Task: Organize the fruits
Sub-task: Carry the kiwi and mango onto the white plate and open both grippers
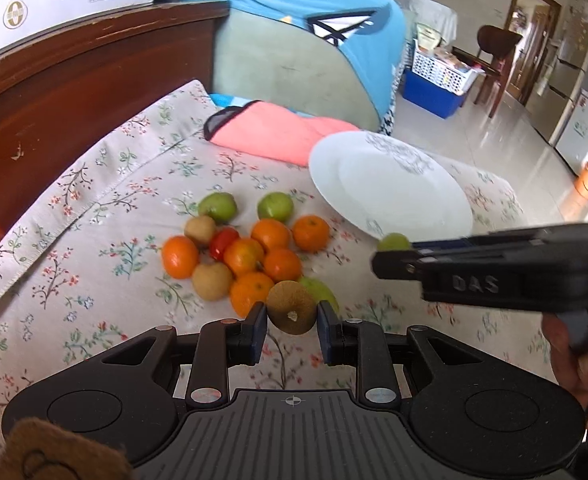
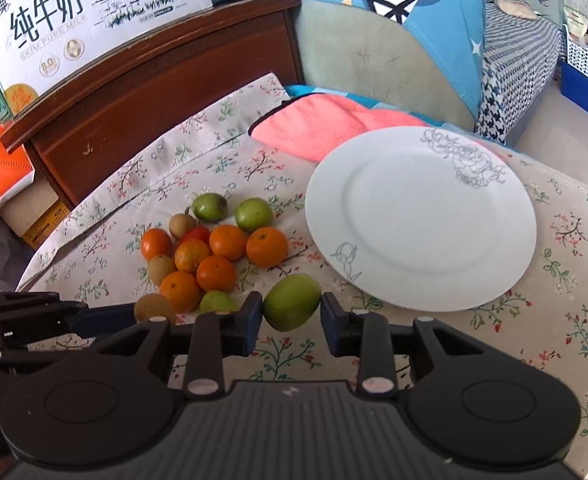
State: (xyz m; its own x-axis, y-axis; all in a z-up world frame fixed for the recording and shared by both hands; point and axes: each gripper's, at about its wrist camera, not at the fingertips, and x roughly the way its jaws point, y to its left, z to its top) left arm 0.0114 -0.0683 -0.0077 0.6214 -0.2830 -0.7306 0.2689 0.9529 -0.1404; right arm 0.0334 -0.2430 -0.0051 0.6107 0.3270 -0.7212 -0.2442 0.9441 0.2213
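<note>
My left gripper (image 1: 292, 317) is clenched on a brown kiwi (image 1: 292, 309), pads pressing both sides, fruit held at the near edge of the pile. My right gripper (image 2: 292, 309) is clamped the same way on a green fruit (image 2: 292, 301), maybe a green jujube or small apple, I can't tell which; it sits just in front of the near rim of the plate. From the left camera the right gripper comes in from the right side with that green fruit at its tip, a hand (image 1: 581, 364) behind it. Next out is the fruit pile (image 2: 210, 256) on the floral cloth (image 2: 553, 340): six oranges bunched together touching, brownish round fruits on the left side, one red fruit (image 2: 197, 233) tucked among them, more green ones at the near and far edges. The white plate (image 2: 421, 216) with a grey rose print lies right of the pile, apart from it, nothing on it. Beyond that a pink folded cloth (image 2: 317, 128), then a dark wooden headboard (image 2: 166, 92) with a milk carton box (image 2: 86, 12) on top.
</note>
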